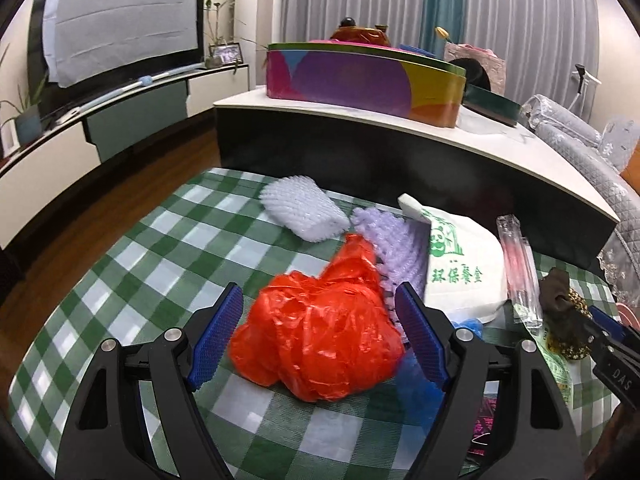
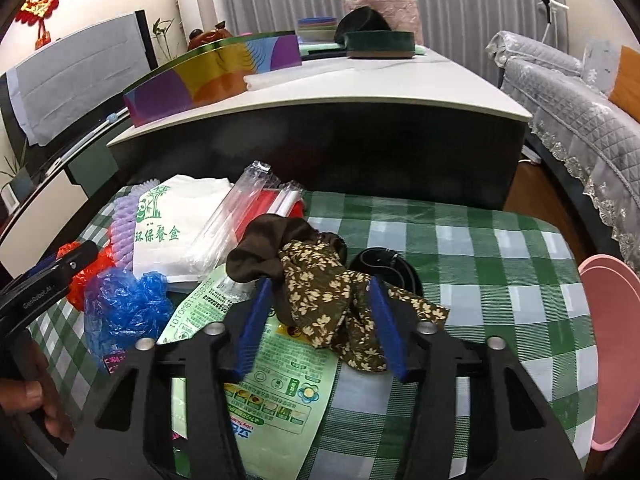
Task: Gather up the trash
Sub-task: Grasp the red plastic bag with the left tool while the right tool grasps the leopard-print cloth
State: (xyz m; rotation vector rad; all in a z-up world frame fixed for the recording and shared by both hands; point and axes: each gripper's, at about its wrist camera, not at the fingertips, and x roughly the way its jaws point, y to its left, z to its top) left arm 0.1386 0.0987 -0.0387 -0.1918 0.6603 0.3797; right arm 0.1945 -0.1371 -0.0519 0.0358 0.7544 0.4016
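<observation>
A crumpled red plastic bag (image 1: 320, 340) lies on the green checked cloth (image 1: 132, 264). My left gripper (image 1: 320, 324) is open, its blue pads on either side of the bag. My right gripper (image 2: 320, 312) is open around a brown floral cloth (image 2: 320, 292) that lies on a green printed wrapper (image 2: 276, 392). Nearby lie a white takeaway box with green print (image 1: 464, 276), purple foam netting (image 1: 396, 248), white foam netting (image 1: 300, 208), clear plastic packaging (image 2: 236, 220) and a blue plastic bag (image 2: 124, 308).
A taller white-topped table (image 1: 400, 120) stands behind, carrying a colourful box (image 1: 360, 80). A black belt coil (image 2: 384, 264) lies past the cloth. A pink bin rim (image 2: 612, 348) is at the right edge. A grey sofa (image 2: 580, 120) is at the right, a TV (image 1: 120, 40) at the left.
</observation>
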